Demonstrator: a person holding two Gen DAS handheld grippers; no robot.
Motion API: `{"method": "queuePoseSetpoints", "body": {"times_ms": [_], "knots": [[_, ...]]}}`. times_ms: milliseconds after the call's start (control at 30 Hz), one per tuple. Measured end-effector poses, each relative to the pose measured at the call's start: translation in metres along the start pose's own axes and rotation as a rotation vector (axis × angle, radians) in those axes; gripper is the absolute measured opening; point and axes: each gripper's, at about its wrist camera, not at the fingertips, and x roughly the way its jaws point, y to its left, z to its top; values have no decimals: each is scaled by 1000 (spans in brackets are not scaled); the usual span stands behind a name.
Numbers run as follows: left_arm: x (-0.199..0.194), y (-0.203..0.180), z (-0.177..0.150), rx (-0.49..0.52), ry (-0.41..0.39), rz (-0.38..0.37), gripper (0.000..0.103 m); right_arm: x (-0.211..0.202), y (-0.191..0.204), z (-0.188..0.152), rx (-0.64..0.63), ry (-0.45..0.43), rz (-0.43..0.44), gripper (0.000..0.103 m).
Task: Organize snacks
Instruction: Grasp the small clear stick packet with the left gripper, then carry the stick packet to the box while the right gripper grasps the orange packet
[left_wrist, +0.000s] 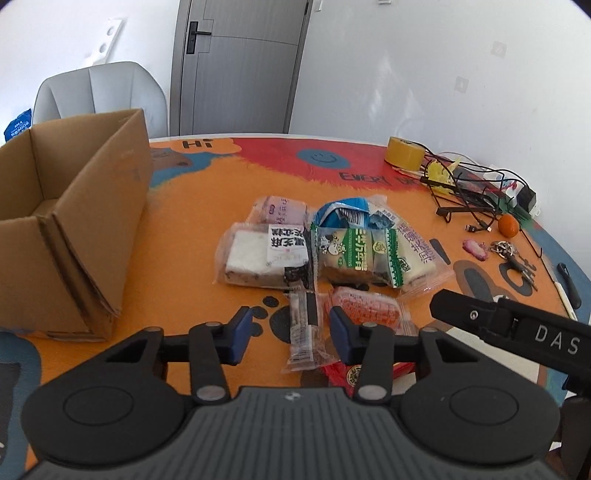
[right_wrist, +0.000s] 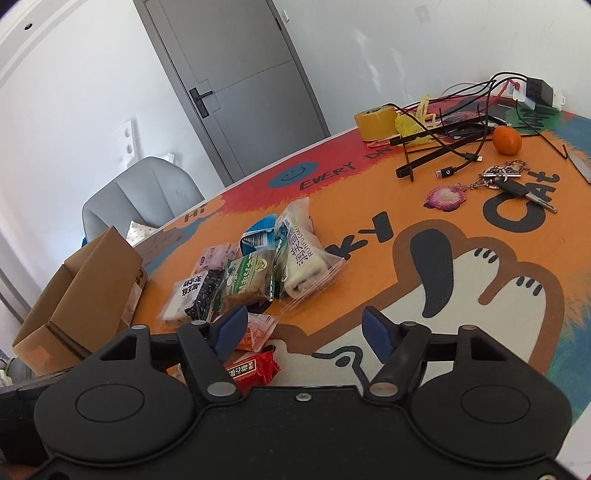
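Several wrapped snacks lie in a pile on the orange table mat: a black-and-white cake pack (left_wrist: 266, 254), a green pack (left_wrist: 351, 254) (right_wrist: 247, 277), a white roll cake (left_wrist: 413, 254) (right_wrist: 306, 258), a blue pack (left_wrist: 343, 212), a pink pack (left_wrist: 282, 210), an orange pack (left_wrist: 365, 308), a red pack (right_wrist: 251, 371) and a slim clear-wrapped bar (left_wrist: 304, 332). An open cardboard box (left_wrist: 74, 221) (right_wrist: 81, 295) stands to the left. My left gripper (left_wrist: 290, 332) is open, its fingers on either side of the slim bar. My right gripper (right_wrist: 303, 328) is open and empty, right of the pile.
At the back right lie a yellow tape roll (left_wrist: 404, 153) (right_wrist: 376, 122), tangled black cables (left_wrist: 472, 192) (right_wrist: 450, 136), an orange fruit (left_wrist: 508, 225) (right_wrist: 508, 140), keys (right_wrist: 513, 184) and a pink charm (right_wrist: 445, 197). A grey chair (left_wrist: 99, 96) stands behind the box.
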Motion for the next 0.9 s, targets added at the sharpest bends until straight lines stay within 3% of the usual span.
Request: {"method": "queuePoseSetpoints", "body": {"times_ms": [100, 200, 233, 900], "knots": [[6, 0, -2, 1, 19, -7, 39, 5, 2, -1, -3, 7, 6, 69], [9, 2, -3, 9, 21, -4, 19, 11, 4, -2, -4, 13, 10, 69], [9, 3, -2, 8, 19, -3, 17, 14, 5, -2, -3, 17, 9, 69], [-4, 34, 2, -47, -1, 31, 17, 46, 40, -2, -111, 36, 27, 69]]}}
